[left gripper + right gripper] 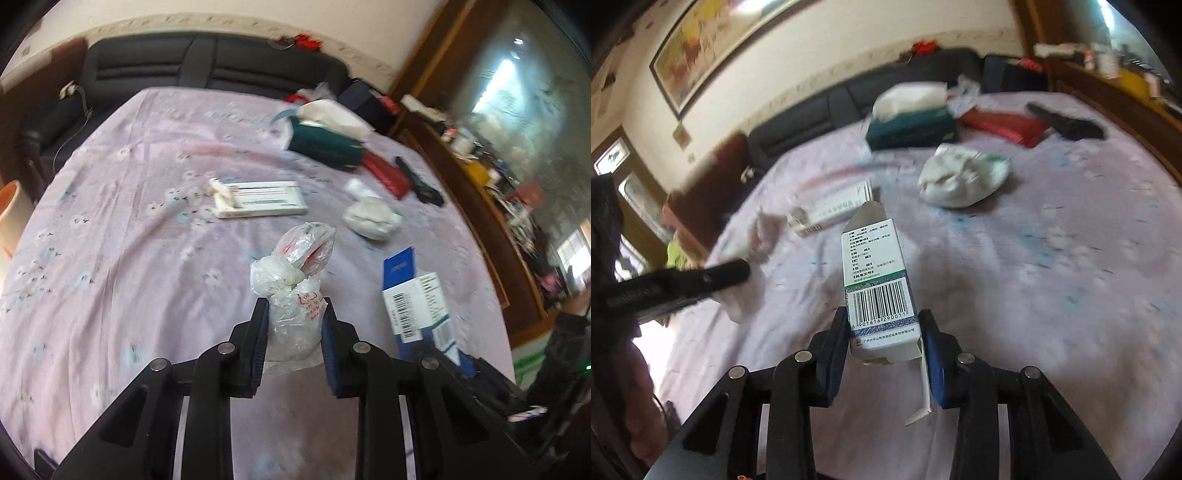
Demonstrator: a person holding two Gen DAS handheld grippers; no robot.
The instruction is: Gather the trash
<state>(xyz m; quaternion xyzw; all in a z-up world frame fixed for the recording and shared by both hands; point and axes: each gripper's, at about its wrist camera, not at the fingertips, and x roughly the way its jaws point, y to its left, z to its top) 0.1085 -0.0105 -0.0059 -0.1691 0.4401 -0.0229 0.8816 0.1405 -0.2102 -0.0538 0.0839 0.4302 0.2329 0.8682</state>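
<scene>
Left gripper clamps a crumpled plastic bag, raised off the bed. Right gripper grasps an opened medicine box, long axis running away along its fingers. Wadded white trash lies beyond, toward the bed's far edge, nearer the right hand.

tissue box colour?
Dark green tissue box, white tissues sticking out; clearest in the right wrist view.

free: bedsheet right side | blocked: tissue box, crumpled wad
</scene>
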